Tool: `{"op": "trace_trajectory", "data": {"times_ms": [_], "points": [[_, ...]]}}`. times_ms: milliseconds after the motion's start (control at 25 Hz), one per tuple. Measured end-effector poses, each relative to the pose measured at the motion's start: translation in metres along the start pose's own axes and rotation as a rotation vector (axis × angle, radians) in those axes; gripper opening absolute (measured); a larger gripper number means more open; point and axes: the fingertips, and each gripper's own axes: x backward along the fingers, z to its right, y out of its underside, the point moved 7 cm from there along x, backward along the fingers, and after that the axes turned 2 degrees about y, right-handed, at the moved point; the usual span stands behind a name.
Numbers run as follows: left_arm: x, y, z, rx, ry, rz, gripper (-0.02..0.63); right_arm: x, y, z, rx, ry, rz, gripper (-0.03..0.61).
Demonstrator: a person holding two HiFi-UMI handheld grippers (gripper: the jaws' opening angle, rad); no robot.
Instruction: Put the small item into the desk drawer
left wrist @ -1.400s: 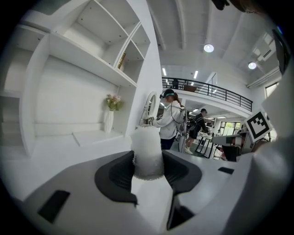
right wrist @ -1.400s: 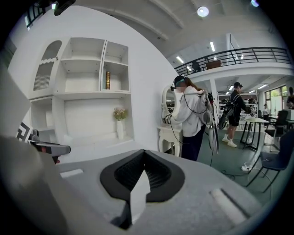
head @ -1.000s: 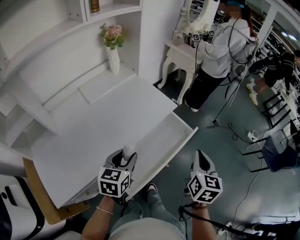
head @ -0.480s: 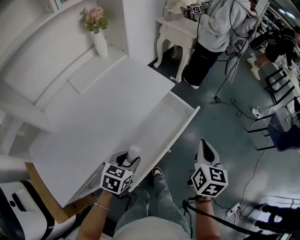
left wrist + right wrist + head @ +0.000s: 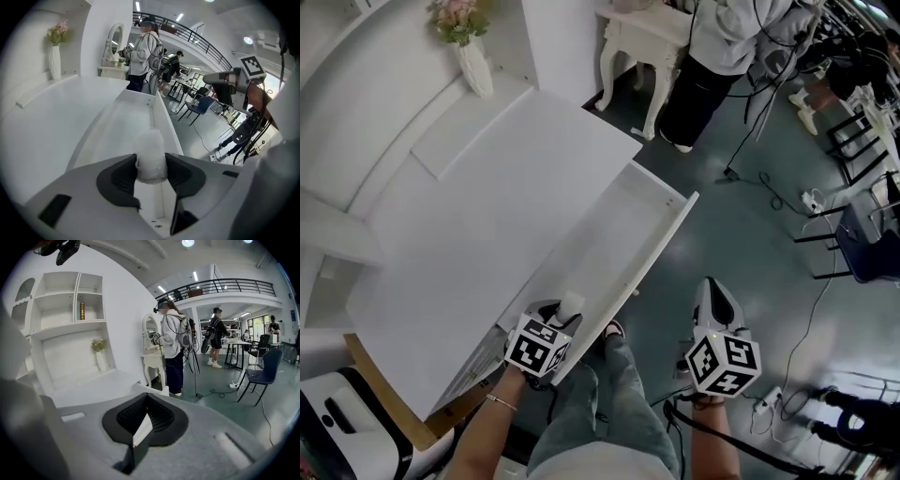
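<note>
Above the open drawer (image 5: 614, 234), the left gripper (image 5: 151, 165) pinches the small white item (image 5: 150, 150) in its fingers. Placing is in hand; next, lower it inside and spread them. Right gripper (image 5: 143, 420) waits aside, fingers pressed together.

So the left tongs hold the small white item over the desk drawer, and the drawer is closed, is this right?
Not quite. The desk drawer is pulled open, not closed; the head view shows its bare white inside. The rest stands: the left tongs hold the small white item over the drawer.
</note>
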Motion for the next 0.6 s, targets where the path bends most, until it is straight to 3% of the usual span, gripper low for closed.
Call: {"op": "trace_trajectory", "data": {"times_ms": [320, 600], "points": [[-0.036, -0.005, -0.016, 0.036, 0.009, -0.023, 0.17, -0.015, 0.012, 0.012, -0.009, 0.024, -0.038, 0.005], [-0.066, -0.014, -0.024, 0.0, 0.007, -0.035, 0.17, -0.026, 0.022, 0.018, -0.012, 0.027, -0.068, 0.005]]}}
